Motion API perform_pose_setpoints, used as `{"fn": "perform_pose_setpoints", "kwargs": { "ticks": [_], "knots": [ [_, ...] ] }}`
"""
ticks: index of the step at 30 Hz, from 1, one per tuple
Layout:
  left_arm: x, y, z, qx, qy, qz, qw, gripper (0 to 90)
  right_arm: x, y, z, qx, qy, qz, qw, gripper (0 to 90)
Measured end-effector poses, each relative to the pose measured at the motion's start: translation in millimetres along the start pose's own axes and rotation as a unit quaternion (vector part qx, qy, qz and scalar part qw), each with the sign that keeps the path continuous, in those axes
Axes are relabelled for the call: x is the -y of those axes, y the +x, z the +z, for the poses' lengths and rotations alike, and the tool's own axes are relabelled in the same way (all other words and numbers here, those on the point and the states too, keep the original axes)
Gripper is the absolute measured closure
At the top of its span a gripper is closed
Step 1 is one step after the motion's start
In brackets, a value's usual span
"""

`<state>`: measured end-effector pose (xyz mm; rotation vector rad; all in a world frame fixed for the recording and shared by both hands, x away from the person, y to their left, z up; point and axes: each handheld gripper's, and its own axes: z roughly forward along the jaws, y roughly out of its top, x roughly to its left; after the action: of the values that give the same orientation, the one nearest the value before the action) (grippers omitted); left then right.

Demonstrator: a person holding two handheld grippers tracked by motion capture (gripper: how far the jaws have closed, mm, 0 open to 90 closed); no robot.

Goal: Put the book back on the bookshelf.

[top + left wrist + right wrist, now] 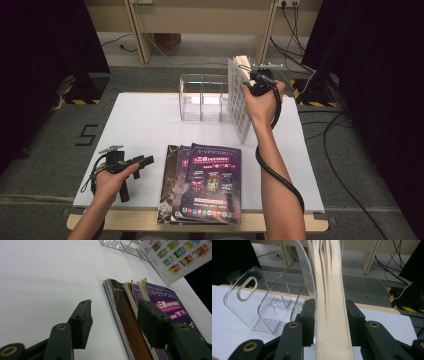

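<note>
Book stands upright by the rack's right end, between the right gripper's jaws (loosening, no longer clamping). Next: ease clear without tipping it. Left gripper rests open beside 3 magazines

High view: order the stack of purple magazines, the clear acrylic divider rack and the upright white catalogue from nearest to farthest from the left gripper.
1. Stack of purple magazines, just to the right of the left gripper, at the table's near edge.
2. Clear acrylic divider rack, toward the far edge, centre.
3. Upright white catalogue, at the rack's right end, between the right gripper's jaws.
</note>
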<state>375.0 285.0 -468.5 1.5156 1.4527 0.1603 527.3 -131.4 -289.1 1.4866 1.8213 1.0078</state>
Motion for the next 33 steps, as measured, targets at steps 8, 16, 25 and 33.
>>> {"fn": "perform_pose_setpoints", "kwargs": {
  "ticks": [8, 16, 25, 33],
  "knots": [
    [0.4, -0.1, 0.4, 0.001, 0.002, 0.001, 1.0000, 44.4, 3.4, -2.9, -0.8, -0.004, 0.010, -0.002, 0.9999, 61.7],
    [0.6, 1.3, 0.7, 0.000, 0.002, -0.002, 1.0000, 44.4, 1.9, -1.8, 3.5, -0.012, 0.019, 0.000, 0.9998, 64.0],
    [-0.3, 1.7, -0.4, 0.001, 0.001, -0.004, 1.0000, 44.4, -8.6, 1.4, 4.8, -0.004, 0.030, -0.005, 0.9995, 70.5],
    [-0.7, 2.6, -0.6, 0.002, 0.001, -0.005, 1.0000, 44.3, -18.6, 1.6, 11.1, 0.003, 0.053, -0.009, 0.9985, 73.2]
  ]
}}
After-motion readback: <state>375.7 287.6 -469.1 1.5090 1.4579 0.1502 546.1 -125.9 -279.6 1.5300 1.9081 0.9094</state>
